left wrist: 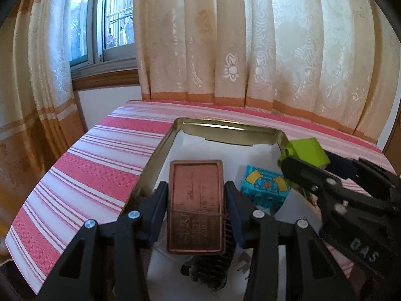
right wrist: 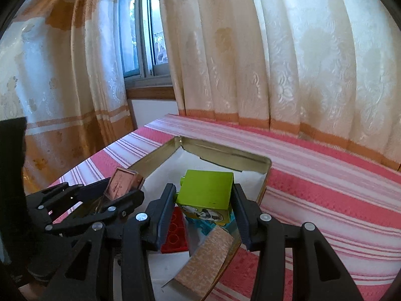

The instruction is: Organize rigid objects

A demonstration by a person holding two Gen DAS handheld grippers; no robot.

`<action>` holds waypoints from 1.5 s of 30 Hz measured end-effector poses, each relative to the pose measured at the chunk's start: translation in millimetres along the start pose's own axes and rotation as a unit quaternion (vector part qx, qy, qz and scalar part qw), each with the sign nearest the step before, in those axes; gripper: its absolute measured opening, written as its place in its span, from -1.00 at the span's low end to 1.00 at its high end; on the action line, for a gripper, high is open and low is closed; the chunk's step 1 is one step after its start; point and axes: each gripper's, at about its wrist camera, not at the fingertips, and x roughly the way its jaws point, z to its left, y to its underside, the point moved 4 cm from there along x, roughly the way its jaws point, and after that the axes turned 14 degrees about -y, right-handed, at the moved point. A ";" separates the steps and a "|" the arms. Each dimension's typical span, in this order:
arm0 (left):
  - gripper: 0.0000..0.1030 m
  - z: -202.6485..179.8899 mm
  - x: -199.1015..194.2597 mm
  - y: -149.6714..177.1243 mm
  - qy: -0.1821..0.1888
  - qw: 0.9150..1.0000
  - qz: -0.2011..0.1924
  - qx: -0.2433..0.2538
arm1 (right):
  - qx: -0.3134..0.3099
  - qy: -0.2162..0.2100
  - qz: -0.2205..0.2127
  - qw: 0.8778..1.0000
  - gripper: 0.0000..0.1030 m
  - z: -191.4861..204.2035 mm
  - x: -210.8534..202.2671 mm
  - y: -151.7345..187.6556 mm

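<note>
Over the metal tin (left wrist: 155,155), your left gripper (left wrist: 196,200) pinches the copper box (left wrist: 195,205), long axis pointing away; your right gripper (right wrist: 204,200) clamps the green block (right wrist: 205,190).

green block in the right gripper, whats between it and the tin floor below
Right wrist view: under the green block lie a blue block and a red plate on the tin floor.
</note>
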 end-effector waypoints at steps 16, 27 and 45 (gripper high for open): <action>0.99 2.8 -36.6 0.9 -0.028 0.999 -0.043 0.001 | 0.023 -0.019 -0.026 0.999 0.48 -1.1 -31.9 5.8; 0.99 19.9 -72.9 8.4 -0.057 0.997 -0.057 -0.018 | -0.019 0.006 -0.088 0.996 0.72 24.0 -88.3 3.6; 0.99 24.0 -79.2 14.6 -0.075 0.995 -0.067 -0.012 | -0.032 0.002 -0.092 0.995 0.73 34.9 -95.2 11.7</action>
